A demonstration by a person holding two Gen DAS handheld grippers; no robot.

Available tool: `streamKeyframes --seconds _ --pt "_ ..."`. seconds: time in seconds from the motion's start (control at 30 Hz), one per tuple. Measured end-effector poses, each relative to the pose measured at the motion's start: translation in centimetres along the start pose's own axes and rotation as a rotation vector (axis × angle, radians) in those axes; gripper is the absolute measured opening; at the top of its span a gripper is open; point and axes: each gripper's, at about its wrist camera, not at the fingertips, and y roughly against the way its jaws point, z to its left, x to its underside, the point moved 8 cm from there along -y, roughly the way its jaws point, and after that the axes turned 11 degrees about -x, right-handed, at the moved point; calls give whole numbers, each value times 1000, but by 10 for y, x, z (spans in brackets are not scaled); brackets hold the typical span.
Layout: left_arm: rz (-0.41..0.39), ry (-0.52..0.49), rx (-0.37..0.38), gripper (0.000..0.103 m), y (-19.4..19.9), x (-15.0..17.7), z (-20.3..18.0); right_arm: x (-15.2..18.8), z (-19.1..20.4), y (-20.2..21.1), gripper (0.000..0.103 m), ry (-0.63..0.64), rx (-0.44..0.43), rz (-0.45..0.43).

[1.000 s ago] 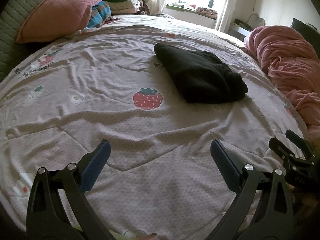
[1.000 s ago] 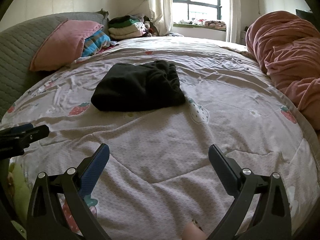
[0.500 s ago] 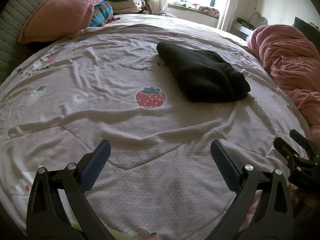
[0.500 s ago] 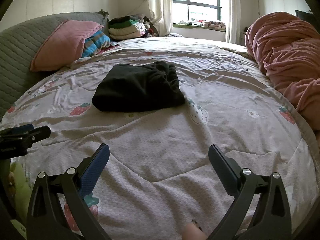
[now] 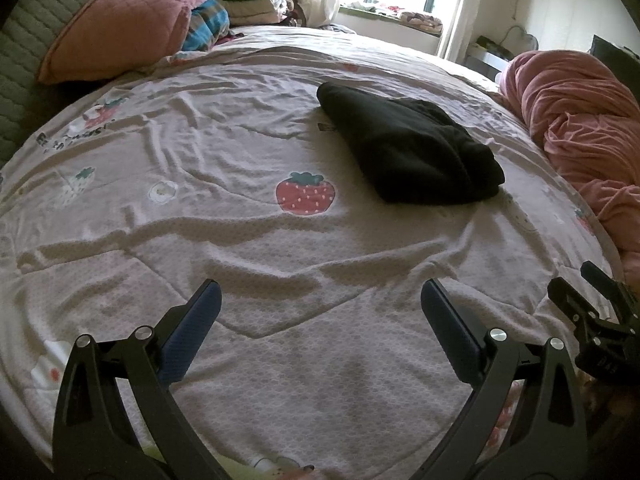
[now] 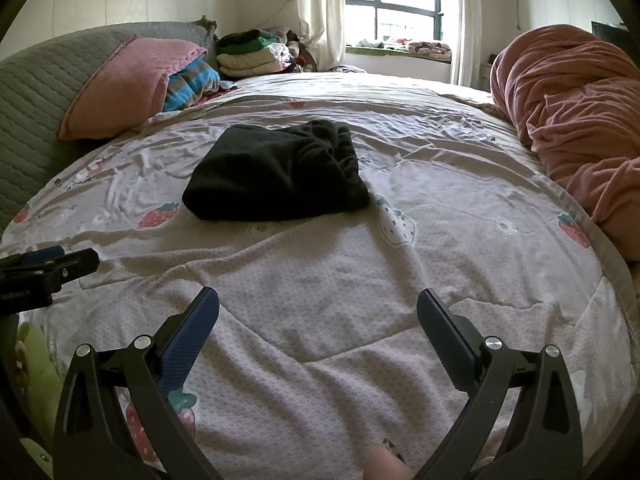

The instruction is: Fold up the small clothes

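Note:
A black garment lies folded into a compact bundle on the strawberry-print bed cover. In the right wrist view the garment lies ahead and a little left. My left gripper is open and empty, low over the near part of the bed, well short of the garment. My right gripper is open and empty, also near the bed's front. Each gripper shows at the edge of the other's view, the right one and the left one.
A pink pillow leans on the grey headboard at the left. A stack of folded clothes sits at the far end. A bunched pink blanket fills the right side. A window is behind.
Both grippers have drawn back slightly and tilted a little; the garment sits marginally lower in the views. The garment itself has not moved, and both grippers stay open.

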Motion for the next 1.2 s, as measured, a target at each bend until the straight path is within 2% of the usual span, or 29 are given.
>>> streamKeyframes --seconds 0.6,0.9,1.03,1.07,1.17,1.2 --pt "6 3 -18 94 0 0 5 0 -2 1 99 7 2 -3" --pt "10 4 -35 94 -2 1 8 -3 -8 8 99 -1 38 -21" --pt "17 15 -63 94 -3 -3 19 -12 -42 37 98 -68 135 -102" --pt "22 48 -67 94 -4 -8 31 -13 -55 45 98 -89 159 -107" --pt "73 128 -39 94 -16 -22 71 -12 -132 95 98 -232 307 -163" --pt "83 164 -72 94 -22 -30 98 -8 -159 114 98 -283 371 -186"
